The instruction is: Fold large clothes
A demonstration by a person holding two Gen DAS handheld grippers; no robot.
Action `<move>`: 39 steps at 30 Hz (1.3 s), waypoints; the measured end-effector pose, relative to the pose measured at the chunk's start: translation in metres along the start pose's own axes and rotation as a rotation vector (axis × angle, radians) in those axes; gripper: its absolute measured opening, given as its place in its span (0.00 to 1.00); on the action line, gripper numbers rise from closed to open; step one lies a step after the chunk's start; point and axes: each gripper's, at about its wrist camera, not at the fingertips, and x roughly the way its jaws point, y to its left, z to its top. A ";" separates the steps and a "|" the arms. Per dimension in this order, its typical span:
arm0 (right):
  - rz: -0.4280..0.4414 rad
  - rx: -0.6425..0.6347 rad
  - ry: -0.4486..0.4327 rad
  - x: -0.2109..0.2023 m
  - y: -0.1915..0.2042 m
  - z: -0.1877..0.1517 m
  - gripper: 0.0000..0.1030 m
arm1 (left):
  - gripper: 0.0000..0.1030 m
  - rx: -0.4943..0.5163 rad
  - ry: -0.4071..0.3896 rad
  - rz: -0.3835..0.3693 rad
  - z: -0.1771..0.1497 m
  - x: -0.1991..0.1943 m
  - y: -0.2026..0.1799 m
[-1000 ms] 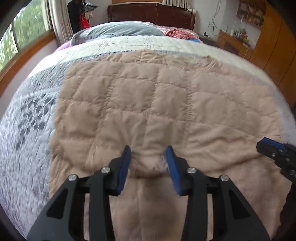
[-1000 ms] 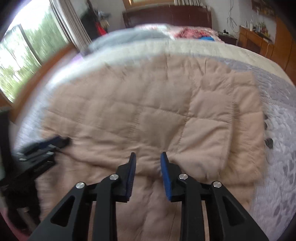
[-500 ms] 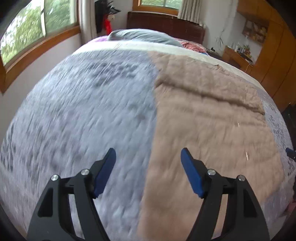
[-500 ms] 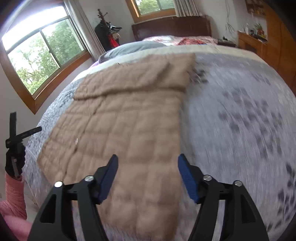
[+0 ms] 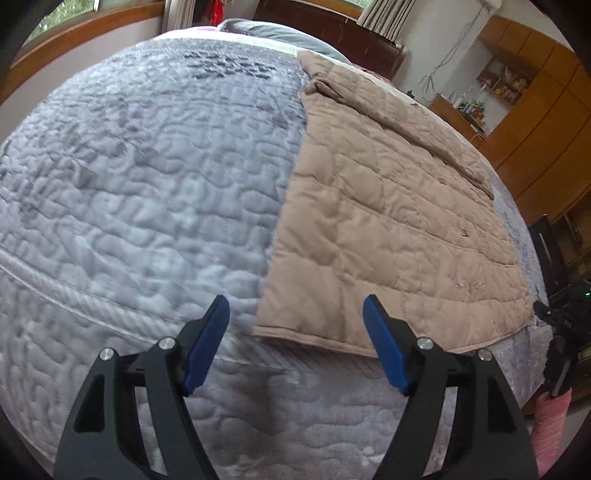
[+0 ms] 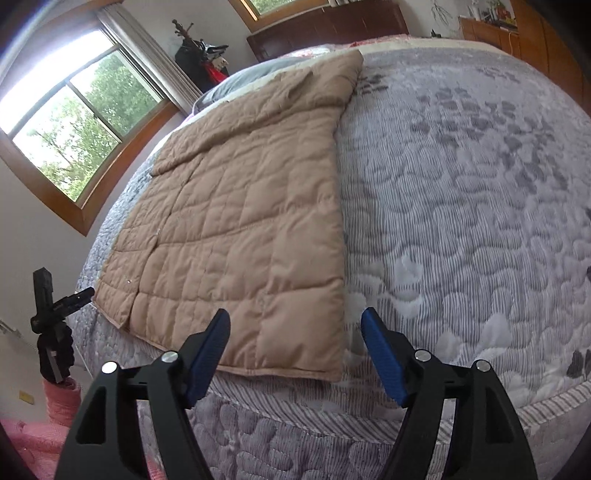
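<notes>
A tan quilted garment (image 5: pixel 388 206) lies flat on the bed, folded to a long rectangle with its near hem at the mattress edge. My left gripper (image 5: pixel 295 301) hovers open over the hem's near left corner, with nothing pressed between its blue pads. In the right wrist view the same garment (image 6: pixel 240 221) stretches away to the left. My right gripper (image 6: pixel 295 312) hangs above the near right corner, its jaws opening. That corner shows between the fingers but the pads do not touch it.
A grey patterned quilt (image 5: pixel 147 166) covers the bed (image 6: pixel 461 184) on both sides of the garment. Pillows and a dark headboard (image 5: pixel 332 33) stand at the far end. A window (image 6: pixel 74 122) is on the left wall, wooden cabinets (image 5: pixel 535 110) on the right. A pink sleeve (image 6: pixel 62 398) shows at the edge.
Both grippers stood half closed at the middle of the hem with fabric bunched between the pads. They have opened wide and swung apart, the left to the left corner, the right to the right corner.
</notes>
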 end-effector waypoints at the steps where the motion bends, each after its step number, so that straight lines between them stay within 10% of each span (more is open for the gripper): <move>1: 0.008 0.005 0.004 0.002 -0.001 -0.001 0.71 | 0.72 -0.001 0.003 -0.008 0.000 0.002 -0.002; 8: 0.035 0.022 0.015 0.015 -0.006 -0.003 0.57 | 0.53 0.018 0.018 -0.001 0.000 0.018 -0.015; 14: 0.084 0.040 0.022 0.017 -0.010 -0.003 0.16 | 0.14 -0.009 0.030 -0.084 -0.001 0.019 -0.015; 39: 0.064 -0.005 0.016 -0.004 0.000 -0.045 0.10 | 0.11 0.034 0.010 -0.079 -0.055 -0.011 -0.009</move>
